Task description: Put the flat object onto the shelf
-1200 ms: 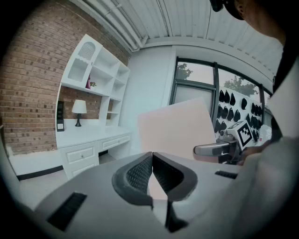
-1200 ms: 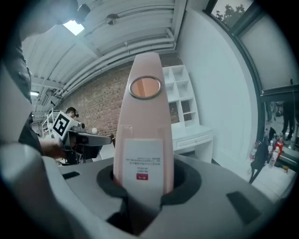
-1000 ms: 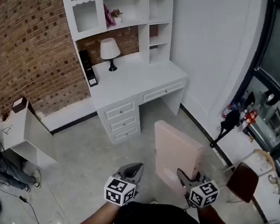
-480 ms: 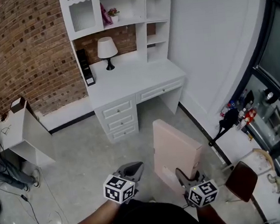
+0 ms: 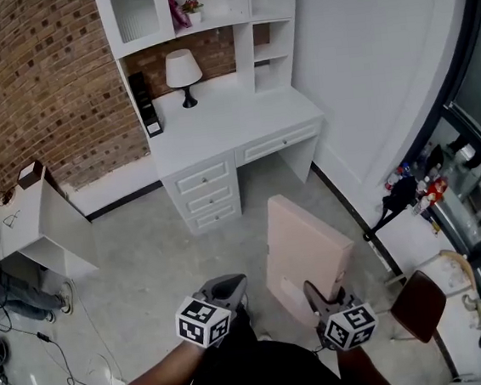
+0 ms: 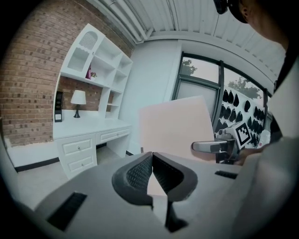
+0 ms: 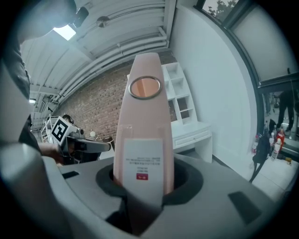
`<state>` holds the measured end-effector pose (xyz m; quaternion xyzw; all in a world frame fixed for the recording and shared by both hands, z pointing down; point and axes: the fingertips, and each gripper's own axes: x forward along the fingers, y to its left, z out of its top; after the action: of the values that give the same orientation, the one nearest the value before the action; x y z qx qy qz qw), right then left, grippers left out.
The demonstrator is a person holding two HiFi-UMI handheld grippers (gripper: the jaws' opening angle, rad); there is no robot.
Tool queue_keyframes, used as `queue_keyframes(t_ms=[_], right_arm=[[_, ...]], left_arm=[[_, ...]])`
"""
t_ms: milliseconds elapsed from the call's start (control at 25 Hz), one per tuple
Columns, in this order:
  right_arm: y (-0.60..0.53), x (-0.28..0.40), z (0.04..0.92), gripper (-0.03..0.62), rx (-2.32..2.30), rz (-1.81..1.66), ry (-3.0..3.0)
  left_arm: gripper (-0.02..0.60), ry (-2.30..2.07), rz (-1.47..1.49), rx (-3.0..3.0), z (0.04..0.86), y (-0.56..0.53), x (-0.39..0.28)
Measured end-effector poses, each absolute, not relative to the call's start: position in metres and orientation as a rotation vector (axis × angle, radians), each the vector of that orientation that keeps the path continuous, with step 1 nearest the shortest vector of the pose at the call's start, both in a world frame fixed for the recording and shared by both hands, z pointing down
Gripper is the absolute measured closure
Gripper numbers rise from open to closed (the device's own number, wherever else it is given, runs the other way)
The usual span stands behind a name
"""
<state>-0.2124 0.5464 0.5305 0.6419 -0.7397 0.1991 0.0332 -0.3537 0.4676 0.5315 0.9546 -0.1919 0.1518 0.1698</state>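
Note:
A flat pink folder-like case [image 5: 304,252] stands upright in front of me, edge-on in the right gripper view [image 7: 145,116] with a metal ring hole near its top and a white label low down. My right gripper [image 5: 317,299] is shut on its lower end, the pads [image 7: 180,179] pressing both faces. My left gripper [image 5: 231,286] hangs to the left of the case, shut and empty [image 6: 152,158]. The white shelf unit [image 5: 204,7] rises above a white desk [image 5: 242,123] across the floor, well ahead of both grippers.
On the desk stand a white lamp [image 5: 183,72] and a black upright item [image 5: 144,103]. A small white table [image 5: 35,226] sits at the left by the brick wall, with cables on the floor. A brown chair [image 5: 419,304] is at the right, near bottles [image 5: 419,186].
The head view has drifted slightly, so the desk and shelf unit sit a bit higher in the picture. Both grippers and the pink case keep their places.

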Motion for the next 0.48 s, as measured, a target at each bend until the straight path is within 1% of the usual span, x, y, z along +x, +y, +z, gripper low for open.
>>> queue_keyframes(t_ms=[280, 480], right_arm=[[0.512, -0.198, 0.544, 0.43, 1.974, 0.668, -2.23], [0.459, -0.169, 0.544, 0.43, 1.971, 0.689, -2.181]], left_arm=[[0.577, -0.487, 0.452, 2.689, 0.547, 0.431, -0.328], [0.577, -0.491, 0.442, 2.708, 0.544, 0.37, -0.302]])
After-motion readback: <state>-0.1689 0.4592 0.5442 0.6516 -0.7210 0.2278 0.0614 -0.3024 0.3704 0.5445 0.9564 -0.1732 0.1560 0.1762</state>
